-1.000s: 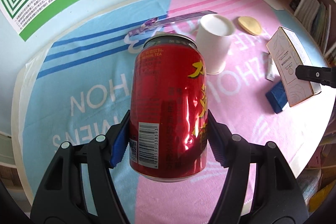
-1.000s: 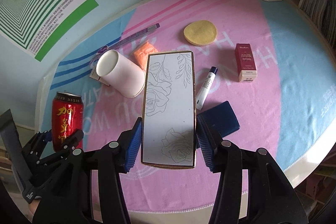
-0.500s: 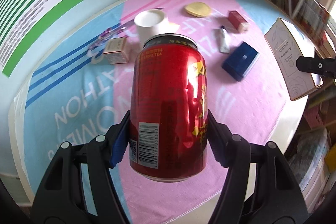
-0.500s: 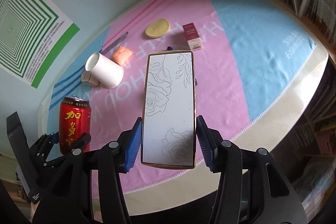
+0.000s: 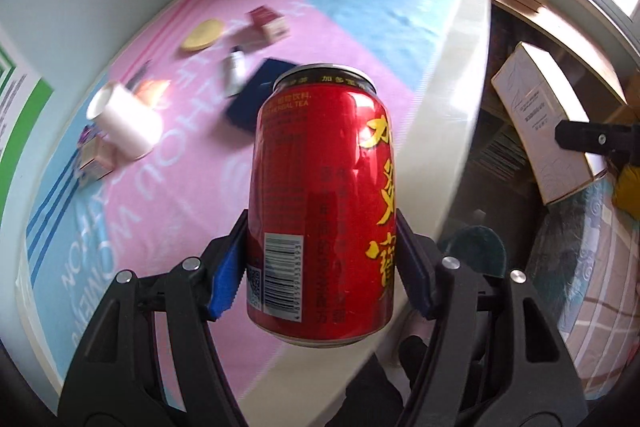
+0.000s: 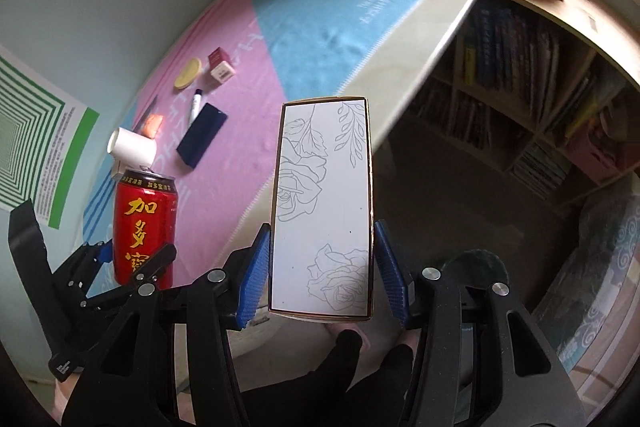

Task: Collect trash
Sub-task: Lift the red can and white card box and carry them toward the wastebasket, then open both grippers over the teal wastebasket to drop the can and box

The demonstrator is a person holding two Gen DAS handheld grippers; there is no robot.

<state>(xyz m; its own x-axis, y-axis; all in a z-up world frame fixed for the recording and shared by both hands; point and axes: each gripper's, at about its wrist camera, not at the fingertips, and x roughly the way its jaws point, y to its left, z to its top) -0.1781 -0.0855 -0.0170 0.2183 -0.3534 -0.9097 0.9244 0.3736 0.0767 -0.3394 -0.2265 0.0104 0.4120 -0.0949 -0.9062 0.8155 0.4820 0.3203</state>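
My left hand-held gripper (image 5: 320, 267) is clamped on the red can (image 5: 320, 203), blue pads pressed to its lower sides, can upright between the jaws. My right hand-held gripper (image 6: 322, 277) grips the white box (image 6: 324, 207) with the rose drawing, pads tight on its long edges. In the right view the can (image 6: 144, 223) sits at 9 o'clock of the box. Both loads hang over the tabletop's (image 6: 400, 59) near edge. Left behind on the pink and blue cloth (image 6: 320, 27), at 10 o'clock of the box: a white cup (image 6: 132, 149) on its side, a navy pad (image 6: 202, 135), a pen (image 6: 195, 105), a yellow disc (image 6: 187, 74) and a small red box (image 6: 219, 65). A bookshelf (image 6: 520, 87) fills 2 o'clock
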